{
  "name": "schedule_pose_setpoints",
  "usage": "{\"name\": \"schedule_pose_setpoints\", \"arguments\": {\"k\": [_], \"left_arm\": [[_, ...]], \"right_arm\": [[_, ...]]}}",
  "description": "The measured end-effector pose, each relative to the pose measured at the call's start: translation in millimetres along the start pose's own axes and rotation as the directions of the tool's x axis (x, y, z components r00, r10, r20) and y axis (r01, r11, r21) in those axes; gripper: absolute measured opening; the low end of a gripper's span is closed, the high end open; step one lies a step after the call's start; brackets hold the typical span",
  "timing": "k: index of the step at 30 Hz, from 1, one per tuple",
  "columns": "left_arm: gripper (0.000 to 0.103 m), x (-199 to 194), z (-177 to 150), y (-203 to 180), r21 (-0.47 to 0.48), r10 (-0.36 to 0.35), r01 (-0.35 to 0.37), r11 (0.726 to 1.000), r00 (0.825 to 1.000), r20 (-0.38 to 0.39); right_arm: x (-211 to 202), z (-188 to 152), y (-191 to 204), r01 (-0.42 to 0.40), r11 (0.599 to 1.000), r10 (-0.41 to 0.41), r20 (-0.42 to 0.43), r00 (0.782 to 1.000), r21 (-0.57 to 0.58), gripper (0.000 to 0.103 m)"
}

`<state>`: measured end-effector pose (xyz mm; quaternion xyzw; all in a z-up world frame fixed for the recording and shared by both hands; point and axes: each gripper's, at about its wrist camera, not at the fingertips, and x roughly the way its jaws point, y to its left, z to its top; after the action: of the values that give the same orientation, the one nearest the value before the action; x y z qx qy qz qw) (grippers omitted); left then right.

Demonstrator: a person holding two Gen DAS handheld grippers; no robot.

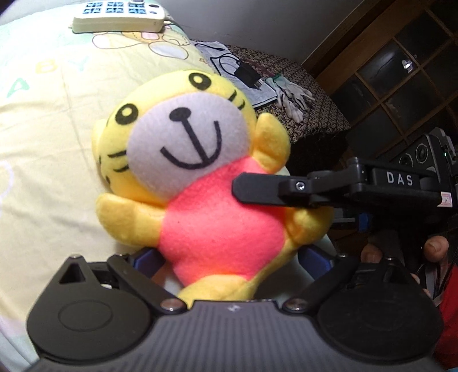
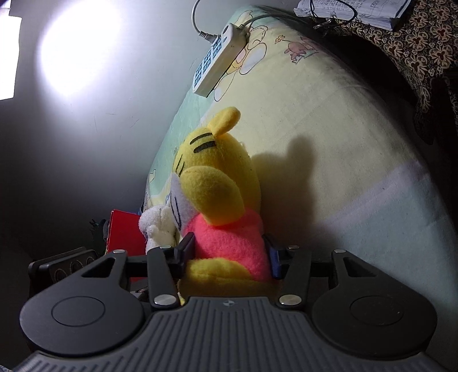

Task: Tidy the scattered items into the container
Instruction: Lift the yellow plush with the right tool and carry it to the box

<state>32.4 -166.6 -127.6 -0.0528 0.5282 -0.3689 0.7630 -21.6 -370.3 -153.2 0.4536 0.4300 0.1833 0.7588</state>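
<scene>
The left gripper [image 1: 229, 257] stood apart around the plush tiger [image 1: 200, 171], which sat on the yellow bedsheet [image 1: 43, 143] below the power strip [image 1: 120, 17]. The right gripper [image 2: 229, 254] was clamped on its pink belly. Soft and light, it looked best held there; the container was out of view.

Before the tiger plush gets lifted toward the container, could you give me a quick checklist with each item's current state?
1. right gripper clamped on tiger plush at its pink body: ok.
2. left gripper around the plush's lower body, pads pressing: cannot tell.
3. Container in view: not ok, none visible.
4. Small white plush clear of the grip: cannot tell.
5. Power strip well away from the plush: ok.
</scene>
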Motion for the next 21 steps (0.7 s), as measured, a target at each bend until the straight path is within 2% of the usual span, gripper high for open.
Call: {"name": "schedule_pose_setpoints", "arguments": {"k": [7,13,21], "left_arm": [[0.097,-9.5,-9.8,-12.7,0.025,-0.012,0.013,1.000,1.000,-0.020],[0.097,-47.6,-23.1,-25.3,0.091,0.032,-0.035,0.995,0.999,0.042],[0.097,-99.1,-49.5,-20.0,0.043,0.107,-0.112,0.993,0.987,0.121]], "right_arm": [[-12.2,-13.7,15.1,-0.024,1.000,0.023,-0.014,1.000,-0.014,0.052],[-12.8,-22.8,35.4,-0.093,0.995,0.092,-0.036,0.995,-0.034,0.052],[9.7,-37.9,71.6,-0.186,0.977,0.172,-0.130,0.977,-0.103,0.052]]}}
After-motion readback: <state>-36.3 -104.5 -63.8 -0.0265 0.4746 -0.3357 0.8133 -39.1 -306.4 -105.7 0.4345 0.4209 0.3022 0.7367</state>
